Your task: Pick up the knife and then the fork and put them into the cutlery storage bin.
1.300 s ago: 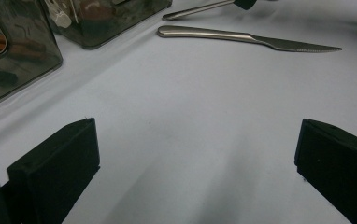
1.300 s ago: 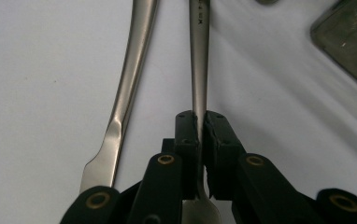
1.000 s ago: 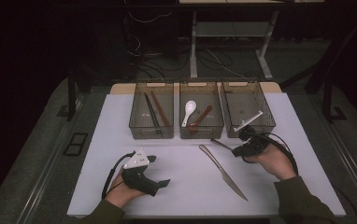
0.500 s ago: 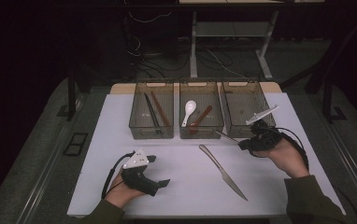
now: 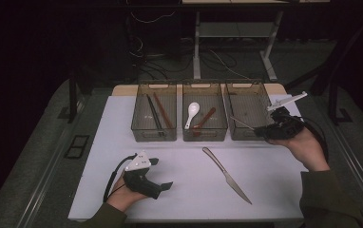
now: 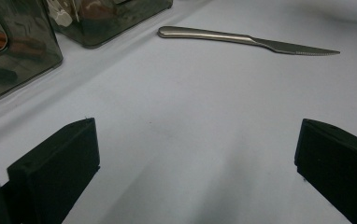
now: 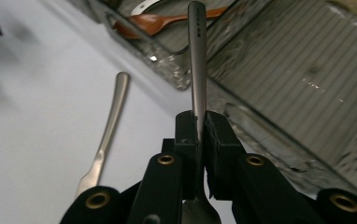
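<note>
My right gripper [image 5: 262, 130] is shut on a thin metal utensil [image 5: 243, 123] and hangs above the front edge of the right-hand clear bin [image 5: 249, 97]. In the right gripper view the black pads [image 7: 198, 126] clamp the utensil's [image 7: 196, 56] stem, and its handle points ahead over the bin wall. Whether it is a fork or a spoon I cannot tell. A steel table knife [image 5: 225, 174] lies on the white mat between the two hands. My left gripper [image 5: 163, 173] rests on the mat at the front left, open, with nothing between its jaws [image 6: 195, 158]; the knife [image 6: 246, 39] lies ahead of it.
Three clear bins stand in a row at the back of the mat [image 5: 99, 156]. The left bin [image 5: 139, 126] holds dark and brown chopsticks. The middle bin [image 5: 203, 135] holds a white spoon [image 5: 193, 111] and a brown spoon [image 5: 205, 118]. Table legs and cables lie beyond.
My right gripper has risen and moved back and to the right with the utensil, from the mat to above the right bin's front edge. The left gripper and the knife have stayed put.
</note>
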{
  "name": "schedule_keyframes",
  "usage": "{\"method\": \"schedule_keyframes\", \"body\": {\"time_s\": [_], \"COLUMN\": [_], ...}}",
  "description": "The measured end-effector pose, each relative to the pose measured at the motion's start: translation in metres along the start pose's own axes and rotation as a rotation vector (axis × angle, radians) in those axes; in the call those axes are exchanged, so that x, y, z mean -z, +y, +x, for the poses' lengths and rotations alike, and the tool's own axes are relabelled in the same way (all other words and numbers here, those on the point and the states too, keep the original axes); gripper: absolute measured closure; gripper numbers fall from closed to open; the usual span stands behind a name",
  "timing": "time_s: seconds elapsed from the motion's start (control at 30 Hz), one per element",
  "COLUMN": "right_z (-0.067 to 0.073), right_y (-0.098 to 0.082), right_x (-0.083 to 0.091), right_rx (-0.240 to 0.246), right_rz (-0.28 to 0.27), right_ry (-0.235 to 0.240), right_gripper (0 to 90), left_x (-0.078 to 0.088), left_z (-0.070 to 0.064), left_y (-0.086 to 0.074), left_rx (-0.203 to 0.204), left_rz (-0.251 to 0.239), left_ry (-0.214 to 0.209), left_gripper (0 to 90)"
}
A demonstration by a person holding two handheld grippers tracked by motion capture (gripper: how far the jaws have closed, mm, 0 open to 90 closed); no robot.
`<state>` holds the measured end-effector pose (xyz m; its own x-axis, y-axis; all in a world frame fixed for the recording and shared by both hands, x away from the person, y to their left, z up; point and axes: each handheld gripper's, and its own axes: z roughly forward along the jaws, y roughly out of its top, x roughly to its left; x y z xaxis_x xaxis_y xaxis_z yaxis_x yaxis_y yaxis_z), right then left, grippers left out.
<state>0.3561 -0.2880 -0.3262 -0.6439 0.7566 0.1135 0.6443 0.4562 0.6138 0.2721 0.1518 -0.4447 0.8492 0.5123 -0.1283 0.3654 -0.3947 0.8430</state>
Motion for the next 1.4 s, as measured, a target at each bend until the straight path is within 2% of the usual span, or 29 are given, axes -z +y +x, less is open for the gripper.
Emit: {"method": "schedule_keyframes", "body": {"time_s": [0.23,0.43,0.57,0.73,1.0,1.07,1.1,1.13,1.17,1.3,1.4], "right_z": [-0.026,-0.045,-0.056,-0.069,-0.082,-0.083,-0.085,-0.086,-0.087,-0.087,-0.088], "right_y": [0.012,0.025,0.031,0.036,0.037,0.035,0.034,0.033,0.033,0.034,0.032], "right_x": [-0.007,-0.02,-0.03,-0.055,-0.088,-0.095,-0.097,-0.097,-0.096,-0.091,-0.084], "right_rx": [-0.033,-0.036,-0.047,-0.044,-0.052,-0.043,-0.046,-0.052,-0.062,-0.074,-0.1], "right_rz": [-0.008,0.01,0.024,0.09,0.162,0.182,0.179,0.162,0.137,0.105,0.058], "right_ry": [-0.056,-0.135,-0.154,-0.173,-0.164,-0.19,-0.204,-0.208,-0.205,-0.205,-0.189], "right_gripper": [83.6,83.6,83.5,83.5,83.3,83.0,82.6,78.7,73.9,65.2,56.5], "left_x": [0.001,0.001,0.001,0.001,0.001,0.001,0.001,0.001,0.001,0.002,0.002], "left_z": [0.0,0.0,0.0,-0.001,0.0,0.0,0.0,0.0,0.0,0.0,0.0], "left_y": [0.0,0.0,0.0,0.0,-0.001,-0.001,-0.001,0.0,0.0,0.0,0.0], "left_rx": [0.005,0.006,0.005,0.006,0.006,0.007,0.007,0.005,0.005,0.005,0.005], "left_rz": [0.001,-0.001,0.001,-0.004,-0.002,-0.003,-0.003,-0.002,-0.002,-0.003,-0.002], "left_ry": [0.0,-0.003,-0.004,-0.005,-0.009,-0.009,-0.009,-0.009,-0.01,-0.01,-0.01], "left_gripper": [0.0,0.0,0.0,0.0,0.0,0.0,0.0,0.0,0.0,0.0,0.0]}}
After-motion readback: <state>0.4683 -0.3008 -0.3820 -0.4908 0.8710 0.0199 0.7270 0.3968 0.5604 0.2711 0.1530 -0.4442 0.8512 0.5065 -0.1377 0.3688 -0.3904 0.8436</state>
